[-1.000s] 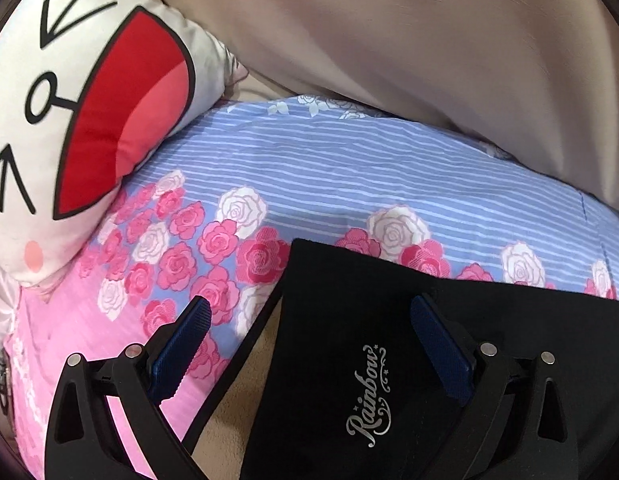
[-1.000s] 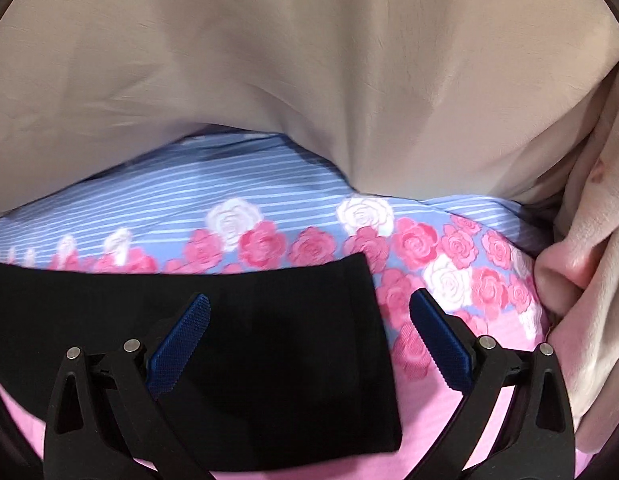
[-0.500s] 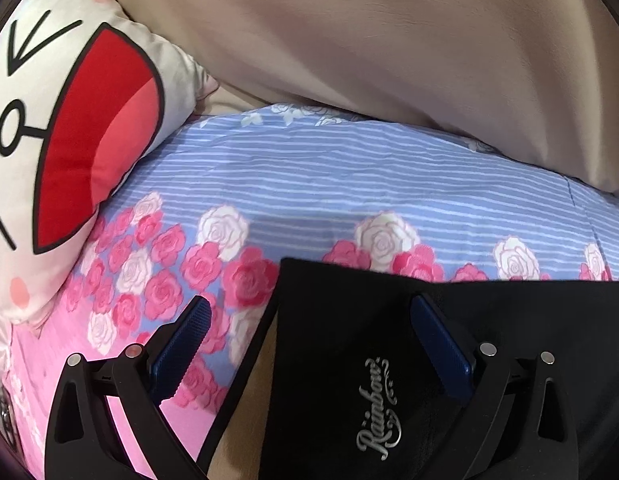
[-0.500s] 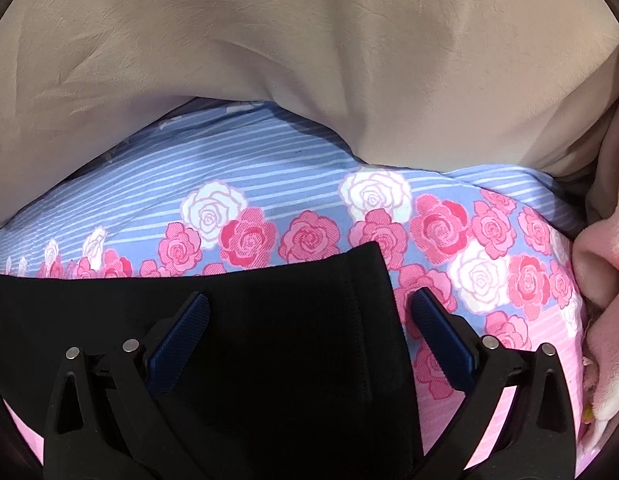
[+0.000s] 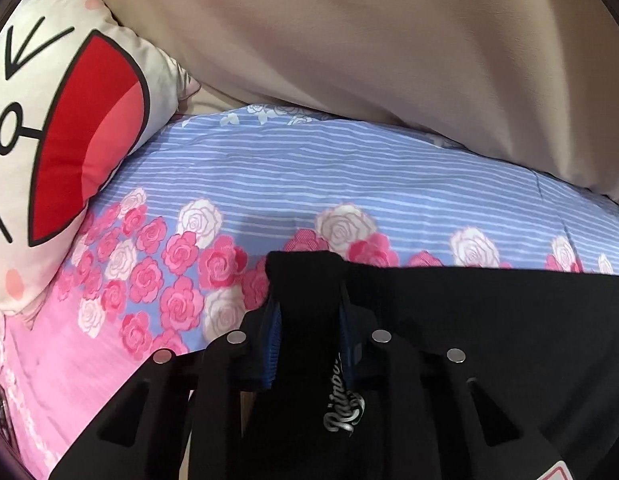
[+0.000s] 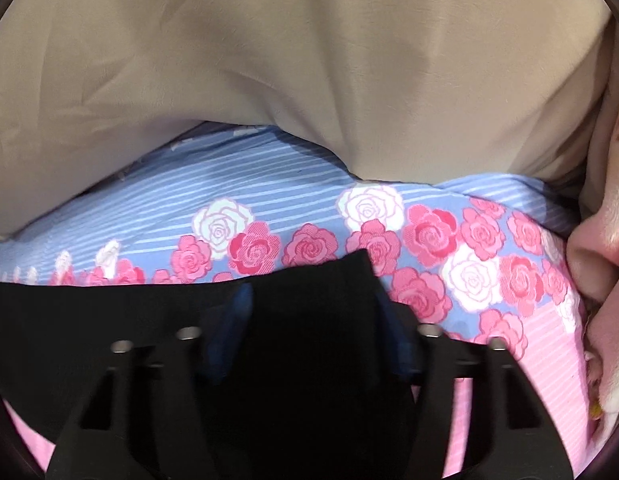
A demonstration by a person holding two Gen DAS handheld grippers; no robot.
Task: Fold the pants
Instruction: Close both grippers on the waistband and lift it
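Black pants [image 5: 489,320] with a silver "Rainbow" logo lie on a flowered bedsheet [image 5: 309,184]. My left gripper [image 5: 309,320] is shut on the pants' left top corner, its blue pads pinching the black cloth. In the right wrist view the pants [image 6: 89,312] stretch off to the left. My right gripper [image 6: 313,312] is closed in on their right top corner, with black cloth bunched between the blue pads. The cloth between the two grippers lies in a straight band.
A beige duvet [image 5: 389,48] is piled along the far side of the bed and also fills the top of the right wrist view [image 6: 309,60]. A white cartoon-face pillow [image 5: 49,128] lies at the left. Pinkish bedding [image 6: 605,248] lies at the right edge.
Both grippers were open over the pants' top corners; both have now closed on the cloth. The corners are pinched up between the pads.
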